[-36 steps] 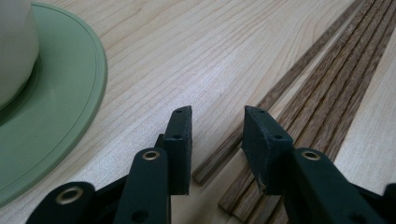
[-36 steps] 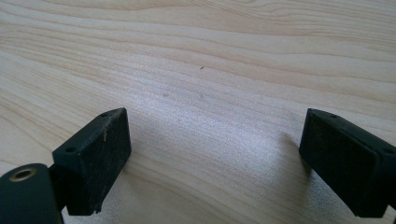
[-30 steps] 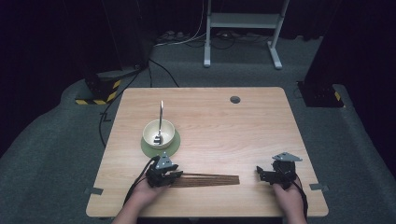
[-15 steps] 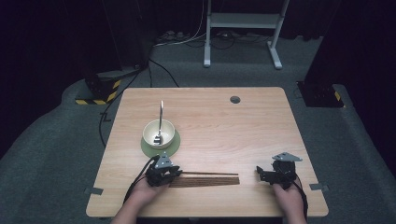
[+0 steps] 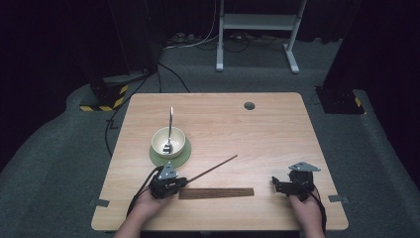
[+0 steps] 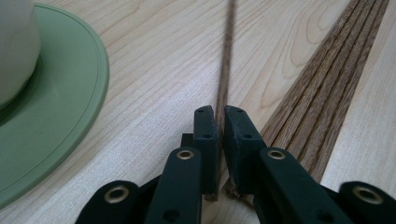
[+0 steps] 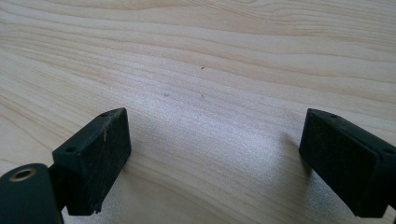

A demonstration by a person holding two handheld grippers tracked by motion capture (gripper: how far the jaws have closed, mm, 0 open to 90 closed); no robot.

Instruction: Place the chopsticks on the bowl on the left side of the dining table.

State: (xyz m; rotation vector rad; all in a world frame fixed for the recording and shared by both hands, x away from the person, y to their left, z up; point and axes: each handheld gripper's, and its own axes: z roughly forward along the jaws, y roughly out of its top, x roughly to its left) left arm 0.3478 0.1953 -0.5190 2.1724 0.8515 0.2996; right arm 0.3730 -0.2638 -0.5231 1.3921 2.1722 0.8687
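Observation:
A row of dark wooden chopsticks (image 5: pixel 216 193) lies flat near the table's front edge. My left gripper (image 5: pixel 182 182) sits at the row's left end, and its jaws have just been closing on one chopstick (image 5: pixel 213 168), which slants away to the back right. In the left gripper view the left gripper (image 6: pixel 220 116) pinches that chopstick (image 6: pixel 227 60), with the other chopsticks (image 6: pixel 327 88) to its right. A cream bowl (image 5: pixel 168 141) with a metal spoon (image 5: pixel 171 121) stands on a green saucer (image 5: pixel 184 152). My right gripper (image 5: pixel 275 185) rests open at the front right, and the right gripper (image 7: pixel 212 135) has bare table between its jaws.
The green saucer (image 6: pixel 60 102) lies close to the left of the held chopstick. The wooden table (image 5: pixel 257 139) has a round hole (image 5: pixel 249 105) near its back edge. A white metal stand (image 5: pixel 257 29) is on the floor behind the table.
The left jaws have closed on one chopstick. That chopstick has swung out of the row and now points to the back right. The right gripper has not moved.

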